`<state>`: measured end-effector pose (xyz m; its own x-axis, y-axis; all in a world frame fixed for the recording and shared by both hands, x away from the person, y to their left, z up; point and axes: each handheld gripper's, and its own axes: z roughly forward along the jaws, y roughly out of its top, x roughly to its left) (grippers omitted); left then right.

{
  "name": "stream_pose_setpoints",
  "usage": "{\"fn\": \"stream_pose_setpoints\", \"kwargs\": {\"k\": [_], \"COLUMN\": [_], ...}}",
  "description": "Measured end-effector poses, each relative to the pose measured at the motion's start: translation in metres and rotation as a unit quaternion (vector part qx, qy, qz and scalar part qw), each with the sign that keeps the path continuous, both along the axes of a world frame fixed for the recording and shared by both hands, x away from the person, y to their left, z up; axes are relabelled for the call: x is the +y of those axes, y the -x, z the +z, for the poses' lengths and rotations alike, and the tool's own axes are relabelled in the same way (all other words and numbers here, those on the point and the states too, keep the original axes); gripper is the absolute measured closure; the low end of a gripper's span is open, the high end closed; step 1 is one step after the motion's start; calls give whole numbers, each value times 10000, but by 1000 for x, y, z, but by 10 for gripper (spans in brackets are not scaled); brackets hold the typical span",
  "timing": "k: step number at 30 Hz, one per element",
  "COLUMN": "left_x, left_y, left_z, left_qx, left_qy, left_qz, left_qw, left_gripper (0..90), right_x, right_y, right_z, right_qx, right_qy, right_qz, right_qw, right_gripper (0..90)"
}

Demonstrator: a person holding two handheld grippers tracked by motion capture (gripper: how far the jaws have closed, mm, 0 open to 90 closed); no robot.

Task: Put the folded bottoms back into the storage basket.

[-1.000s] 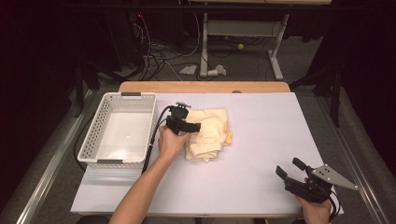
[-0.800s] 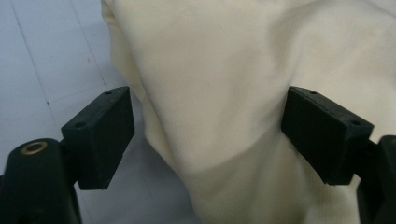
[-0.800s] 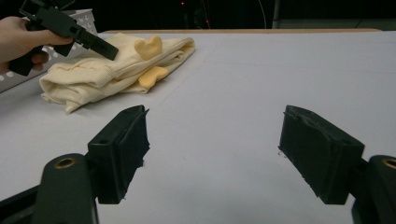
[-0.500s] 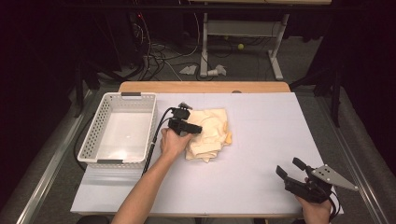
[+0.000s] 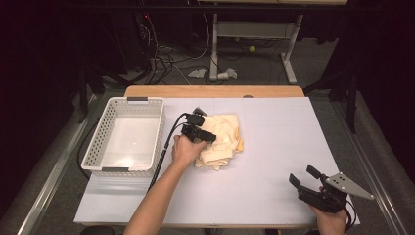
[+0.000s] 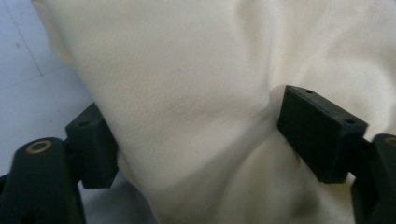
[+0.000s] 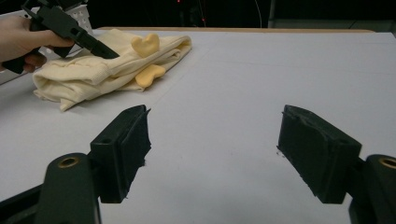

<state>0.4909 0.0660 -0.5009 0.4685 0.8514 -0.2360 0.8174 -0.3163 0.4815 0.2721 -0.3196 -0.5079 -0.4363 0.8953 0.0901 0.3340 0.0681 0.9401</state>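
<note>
The crumpled pale-yellow cloth [image 5: 222,139] lay near the middle of the white table [image 5: 274,161], just right of the white perforated plastic basket [image 5: 125,137], which sat by the table's left edge. It was a soft, loosely folded heap with rounded creases, its layers stacked unevenly and a loose corner trailing toward the table's near side. In my right gripper view the same cloth [image 7: 107,65] showed a ribbed edge along its front fold and two small, deeper-yellow rounded tabs poking out on its right side. I had my left gripper [image 5: 208,137] down on the heap's left part, my left hand [image 5: 186,149] wrapped around its handle. In my left gripper view its jaws stood well apart with a thick bulge of the fabric [image 6: 196,107] between them, both pads against the cloth but not squeezed together. My right gripper [image 5: 306,177] sat well apart from the cloth, near the table's front right corner, jaws spread wide over bare tabletop and holding nothing.
</note>
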Motion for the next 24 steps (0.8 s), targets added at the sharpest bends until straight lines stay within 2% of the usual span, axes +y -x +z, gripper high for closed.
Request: {"fn": "stream_pose_setpoints", "kwargs": {"k": [2, 7, 10, 12, 14, 17, 20, 24], "left_x": [-2, -3, -4, -5, -8, -17, -13, -10], "left_y": [1, 0, 1, 1, 5, 14, 13, 14], "left_z": [0, 2, 2, 2, 4, 9, 12, 16], "left_qx": [-30, 36, 127, 126, -26, -423, -366, -374], "left_qy": [51, 123, 355, 393, 231, -238, -130, -42], "left_qz": [-76, -159, -270, -259, -270, -422, -441, -444], "left_qw": [10000, 9998, 9989, 9988, 9994, 9979, 9983, 9983], "left_gripper": [281, 362, 514, 570, 593, 653, 675, 683], "right_x": [0, 0, 0, 0, 0, 1, 1, 0], "right_y": [0, -1, -1, 0, 0, 3, 1, 2], "right_z": [0, 0, 0, 0, 0, 2, 1, 1], "right_qx": [-13, -5, -5, 0, -8, -204, -115, -133], "right_qy": [-6, -16, -13, -13, 6, 33, 59, 17], "right_qz": [-7, 15, 44, 46, 48, 48, 85, 34], "right_qw": [10000, 10000, 10000, 10000, 10000, 9998, 9999, 9999], "right_gripper": [258, 258, 258, 258, 267, 284, 280, 276]}}
